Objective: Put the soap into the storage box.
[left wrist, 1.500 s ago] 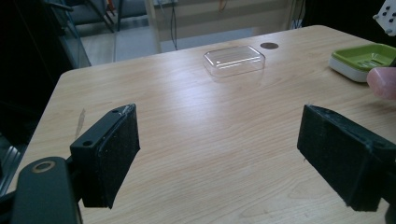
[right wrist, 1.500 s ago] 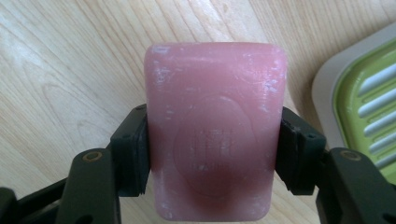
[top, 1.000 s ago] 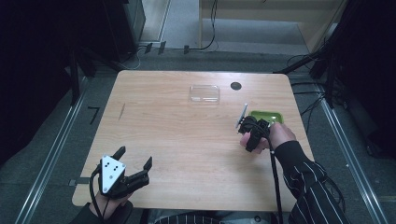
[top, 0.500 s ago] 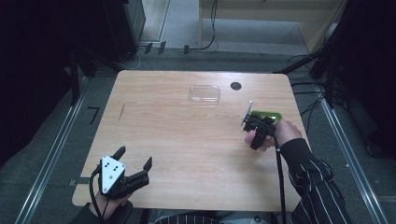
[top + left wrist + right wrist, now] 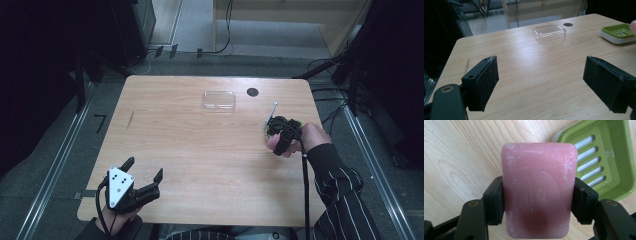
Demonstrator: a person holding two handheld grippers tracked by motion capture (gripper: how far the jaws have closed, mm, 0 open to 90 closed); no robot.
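Observation:
My right gripper (image 5: 537, 202) is shut on a pink bar of soap (image 5: 539, 182), with the pads pressing on its two long sides. Just beyond the bar, a green slotted soap dish (image 5: 614, 165) on a white base lies on the wooden table (image 5: 200, 145). In the high view the right gripper (image 5: 280, 135) hangs over the table's right side, the soap (image 5: 273, 144) showing below it. My left gripper (image 5: 145, 167) rests near the front left edge, open, with nothing between its fingers (image 5: 484, 82). The left gripper view shows the dish (image 5: 619, 31) at far right.
A clear plastic lid (image 5: 219, 99) lies at the table's far middle, beside a round black hole (image 5: 252, 92) in the tabletop. Dark floor, cables and metal rails surround the table. The person's striped sleeve (image 5: 340, 190) comes in at the bottom right.
The right gripper has carried the soap a little to the right and away from the person, toward the dish. The left gripper has not moved.

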